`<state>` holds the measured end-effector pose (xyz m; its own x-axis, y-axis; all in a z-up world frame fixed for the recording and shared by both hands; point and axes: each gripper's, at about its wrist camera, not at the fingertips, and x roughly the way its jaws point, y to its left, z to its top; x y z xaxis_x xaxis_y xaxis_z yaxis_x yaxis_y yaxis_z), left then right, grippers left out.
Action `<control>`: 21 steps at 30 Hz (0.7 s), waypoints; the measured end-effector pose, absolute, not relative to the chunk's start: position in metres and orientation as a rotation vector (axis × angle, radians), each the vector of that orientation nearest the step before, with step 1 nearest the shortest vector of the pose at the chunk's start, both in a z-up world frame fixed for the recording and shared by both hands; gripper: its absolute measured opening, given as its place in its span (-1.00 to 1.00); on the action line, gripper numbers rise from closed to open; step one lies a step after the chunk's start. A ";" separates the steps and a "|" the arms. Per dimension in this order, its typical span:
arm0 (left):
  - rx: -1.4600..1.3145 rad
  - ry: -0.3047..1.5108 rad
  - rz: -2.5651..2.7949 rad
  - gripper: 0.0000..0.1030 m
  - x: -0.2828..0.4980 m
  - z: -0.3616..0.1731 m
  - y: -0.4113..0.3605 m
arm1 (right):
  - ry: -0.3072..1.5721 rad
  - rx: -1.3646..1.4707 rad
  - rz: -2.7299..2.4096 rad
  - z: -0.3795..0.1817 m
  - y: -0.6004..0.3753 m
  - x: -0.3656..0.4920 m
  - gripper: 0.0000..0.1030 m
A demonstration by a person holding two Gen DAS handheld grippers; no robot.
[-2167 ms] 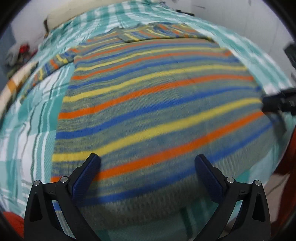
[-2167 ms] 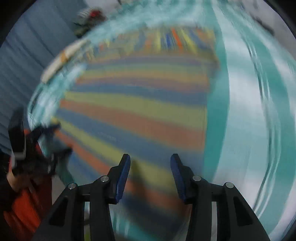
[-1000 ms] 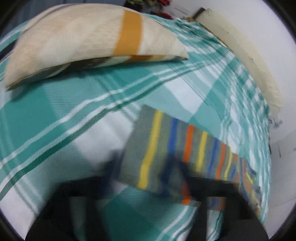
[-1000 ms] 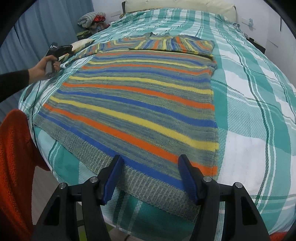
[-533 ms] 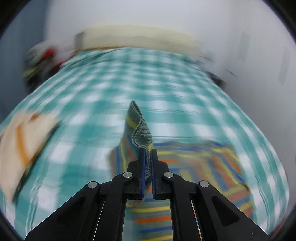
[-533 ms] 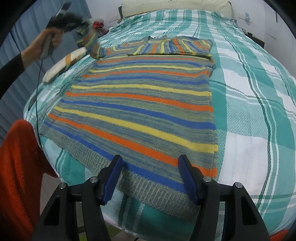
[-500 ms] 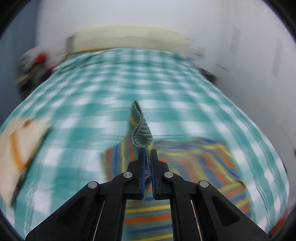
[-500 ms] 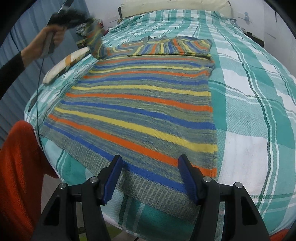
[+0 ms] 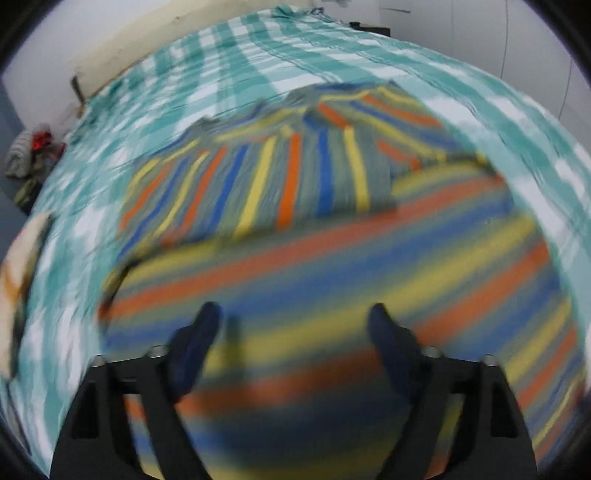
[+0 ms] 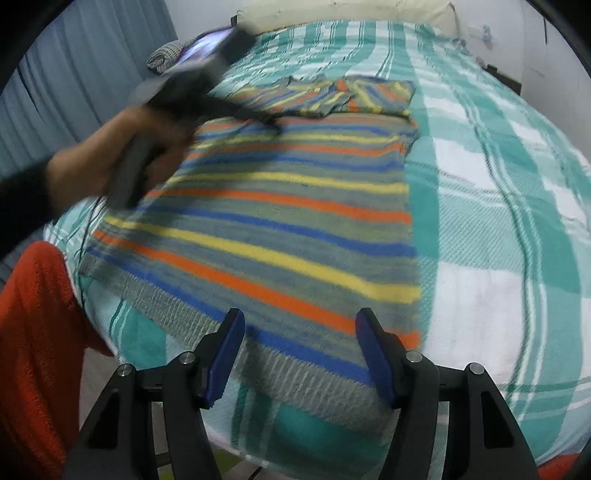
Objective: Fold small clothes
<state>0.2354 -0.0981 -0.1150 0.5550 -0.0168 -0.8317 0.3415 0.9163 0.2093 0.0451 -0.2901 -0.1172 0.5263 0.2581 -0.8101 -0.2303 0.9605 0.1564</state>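
Item, striped sweater: it lies flat on the bed, hem toward you at the near edge, neckline toward the headboard. Both sleeves are folded in across the chest, their stripes running crosswise to the body's; the left wrist view shows the left sleeve lying over the upper body.

Item, your left gripper: its jaws have just been opening and stand wide apart above the sweater's body, nothing between them. The view is blurred, so whether the fingertips touch the knit cannot be told. From the right wrist view your left hand holds this tool over the sweater's left side, also blurred.

Item, your right gripper: jaws parted, no cloth pinched, poised over the ribbed hem near the sweater's right corner. Touching or apart: not clear.

Item, bed cover: teal and white plaid, bare to the right of the sweater.

Item, cream pillow: against the headboard wall.

Item, orange fleece garment: at lower left, on you, beside the bed edge.

Item, bundle of clothes: on the floor past the far left corner of the bed.
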 end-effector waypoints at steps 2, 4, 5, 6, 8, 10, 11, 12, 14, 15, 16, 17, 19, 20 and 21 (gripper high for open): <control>0.398 0.956 -0.183 0.90 0.211 -0.120 -0.087 | 0.949 0.026 0.255 -0.111 -0.293 0.049 0.37; 0.419 0.985 -0.153 0.90 0.183 -0.128 -0.077 | 0.918 0.026 0.209 -0.104 -0.295 0.053 0.49; 0.416 0.993 -0.144 0.90 0.174 -0.131 -0.074 | 0.908 0.029 0.197 -0.101 -0.295 0.056 0.49; 0.409 0.996 -0.133 0.89 0.163 -0.132 -0.071 | 0.904 0.033 0.191 -0.099 -0.294 0.060 0.49; 0.394 0.999 -0.111 0.90 0.149 -0.133 -0.069 | 0.900 0.039 0.185 -0.098 -0.289 0.068 0.49; 0.369 1.006 -0.093 0.90 0.142 -0.135 -0.068 | 0.898 0.029 0.181 -0.102 -0.282 0.073 0.49; 0.349 1.014 -0.085 0.90 0.141 -0.136 -0.067 | 0.912 0.008 0.170 -0.106 -0.278 0.076 0.49; 0.318 1.025 -0.077 0.90 0.140 -0.139 -0.064 | 0.927 -0.012 0.162 -0.110 -0.274 0.078 0.49; 0.245 1.040 -0.067 0.91 0.141 -0.144 -0.057 | 0.972 -0.045 0.142 -0.124 -0.269 0.082 0.49; 0.214 1.042 -0.066 0.93 0.140 -0.146 -0.052 | 1.000 -0.054 0.133 -0.132 -0.268 0.083 0.50; 0.202 1.042 -0.070 0.94 0.139 -0.148 -0.050 | 1.003 -0.055 0.128 -0.135 -0.268 0.081 0.50; 0.204 1.038 -0.076 0.94 0.138 -0.150 -0.049 | 0.997 -0.059 0.124 -0.136 -0.268 0.078 0.51; 0.217 1.031 -0.084 0.96 0.136 -0.151 -0.050 | 0.999 -0.077 0.118 -0.136 -0.266 0.076 0.53; 0.215 1.030 -0.084 0.96 0.135 -0.151 -0.049 | 1.000 -0.083 0.114 -0.138 -0.266 0.075 0.58; 0.212 1.029 -0.082 0.97 0.135 -0.152 -0.049 | 1.001 -0.087 0.110 -0.140 -0.266 0.074 0.63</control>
<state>0.1346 -0.0492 -0.1518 0.5147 0.0320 -0.8568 0.1667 0.9765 0.1366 0.0744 -0.2660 -0.1401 0.5349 0.0518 -0.8433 -0.1319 0.9910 -0.0228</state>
